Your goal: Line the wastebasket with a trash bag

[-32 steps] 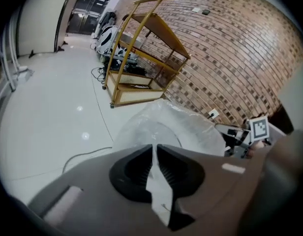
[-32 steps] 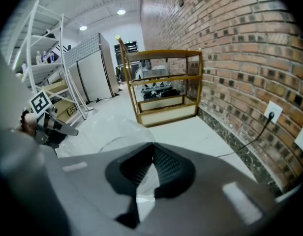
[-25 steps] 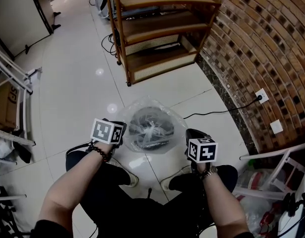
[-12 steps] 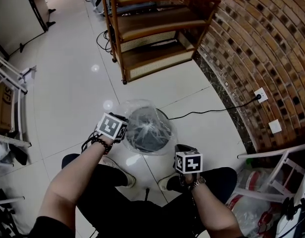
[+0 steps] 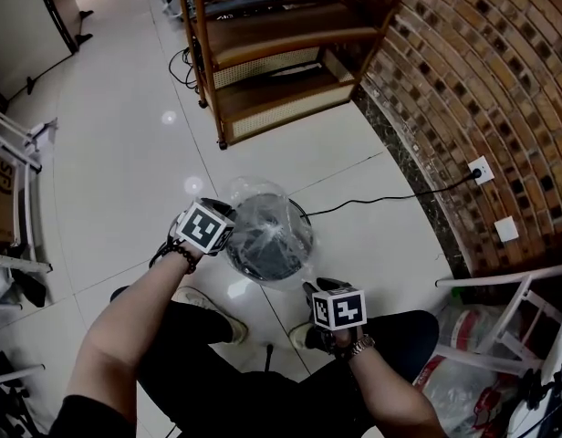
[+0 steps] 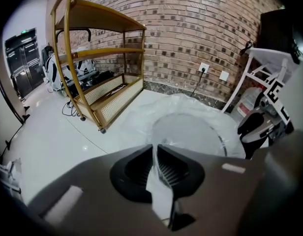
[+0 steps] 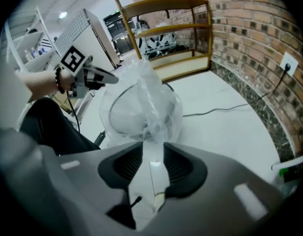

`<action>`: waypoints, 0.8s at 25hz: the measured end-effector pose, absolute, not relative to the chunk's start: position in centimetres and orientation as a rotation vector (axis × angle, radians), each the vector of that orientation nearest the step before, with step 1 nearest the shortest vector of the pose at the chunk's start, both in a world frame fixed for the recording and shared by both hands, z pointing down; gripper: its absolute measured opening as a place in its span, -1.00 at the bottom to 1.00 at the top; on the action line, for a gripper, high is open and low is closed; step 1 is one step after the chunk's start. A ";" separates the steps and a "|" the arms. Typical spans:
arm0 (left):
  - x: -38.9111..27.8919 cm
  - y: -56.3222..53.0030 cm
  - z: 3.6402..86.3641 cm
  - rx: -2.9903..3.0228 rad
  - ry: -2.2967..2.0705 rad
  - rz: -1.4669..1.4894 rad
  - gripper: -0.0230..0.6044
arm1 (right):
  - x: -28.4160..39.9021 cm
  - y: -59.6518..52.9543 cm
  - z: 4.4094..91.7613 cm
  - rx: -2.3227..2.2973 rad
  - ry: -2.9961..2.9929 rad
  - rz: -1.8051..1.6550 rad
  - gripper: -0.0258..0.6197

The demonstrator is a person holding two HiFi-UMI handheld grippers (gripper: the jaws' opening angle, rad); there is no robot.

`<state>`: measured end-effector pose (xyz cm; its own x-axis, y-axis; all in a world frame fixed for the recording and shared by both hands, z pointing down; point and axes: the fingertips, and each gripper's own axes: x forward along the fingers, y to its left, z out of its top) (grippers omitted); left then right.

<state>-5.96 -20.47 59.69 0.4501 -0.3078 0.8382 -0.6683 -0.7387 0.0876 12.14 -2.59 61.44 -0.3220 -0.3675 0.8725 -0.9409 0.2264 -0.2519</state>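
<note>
From the head view, the dark round wastebasket (image 5: pixel 263 261) is standing on the white tiled floor (image 5: pixel 126 153) just ahead of the person's knees. The clear trash bag (image 5: pixel 255 197) is lying over its mouth and bunching toward the middle. The left claw (image 5: pixel 228 233) is sitting at the basket's left rim. The right claw (image 5: pixel 310 290) is hanging near the near-right side.

In the left gripper view, the left claw's jaws are pressing together on a thin strip of the film. The basket's rim is showing only as a faint arc under the plastic.

In the right gripper view, the right claw's jaws are opening. A fold of the bag is running between them, but the pads are not pressing it.

The film is looking feather-light, limp and slick, and likely to tear if yanked. It is probably best pinched at its hem, close to the rim, and drawn outward and down.

Being see-through, the bag is hiding its own edges. How deep it is hanging inside, and whether the far rim is covered, is not showing.
</note>
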 end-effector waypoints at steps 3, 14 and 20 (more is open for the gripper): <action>-6.2 -20.4 60.1 2.304 -0.816 1.201 -0.86 | 13.9 -5.2 58.0 1.317 -1.907 1.090 -0.46; -5.5 -19.7 59.4 2.339 -0.796 1.127 -0.86 | 16.5 -15.8 62.3 1.205 -1.877 1.132 -0.46; -5.4 -19.9 59.4 2.356 -0.786 1.065 -0.86 | 15.3 -16.0 64.5 1.120 -1.855 1.161 -0.88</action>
